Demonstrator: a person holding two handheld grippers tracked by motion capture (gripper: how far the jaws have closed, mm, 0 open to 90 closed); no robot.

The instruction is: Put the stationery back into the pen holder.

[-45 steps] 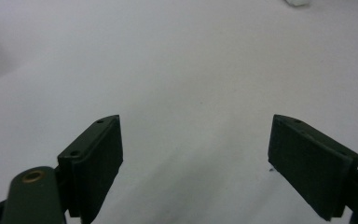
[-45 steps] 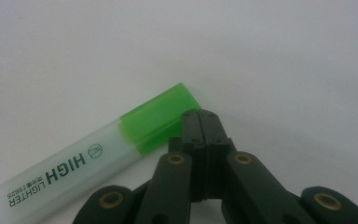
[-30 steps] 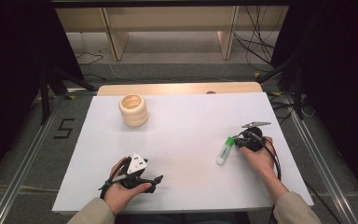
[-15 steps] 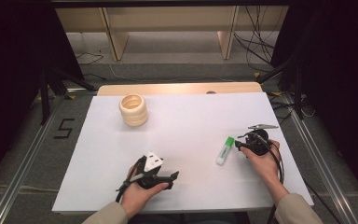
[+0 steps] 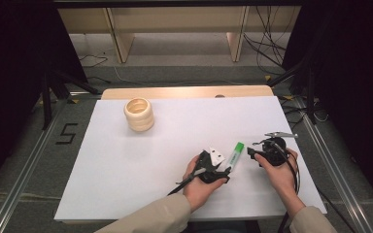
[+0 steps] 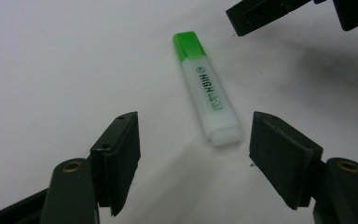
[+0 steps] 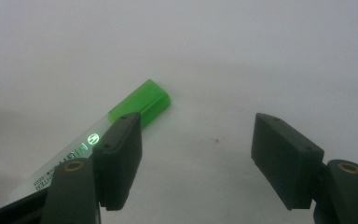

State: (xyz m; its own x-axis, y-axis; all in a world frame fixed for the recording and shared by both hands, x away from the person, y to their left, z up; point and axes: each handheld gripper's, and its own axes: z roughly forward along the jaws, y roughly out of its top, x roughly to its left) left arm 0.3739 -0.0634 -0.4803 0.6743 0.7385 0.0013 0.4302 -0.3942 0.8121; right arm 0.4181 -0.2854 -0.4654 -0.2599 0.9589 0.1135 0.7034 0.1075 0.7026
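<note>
– both tongs stand with jaws apart and nothing in them. from the high view, your left gripper [image 5: 217, 167] sits at the white end of the highlighter [image 5: 233, 156], your right gripper [image 5: 257, 154] just beside its green-capped end. the pen lies flat on the white sheet [image 5: 126, 174] between your two hands, near the front right of it.

– so which step am i on?

– i'd judge it the approach to a pick-up, not yet a grasp. in the left gripper view the highlighter [image 6: 208, 104] lies ahead of your black pads [image 6: 117, 158], its white end near the gap but not inside; the other tool's jaws show at the top right. you'd need to slide forward until the barrel sits between the pads, then close.

– and the right?

– in the right gripper view the highlighter [image 7: 126, 119] runs behind your left pad [image 7: 119, 156], off to the side of the gap. shift across before closing.

– the surroundings?

– back in the high view: a pale ringed wooden holder [image 5: 139, 114] stands well apart at the far left; a wooden table edge [image 5: 184, 92], shelving, cables and dark curtains beyond.
</note>
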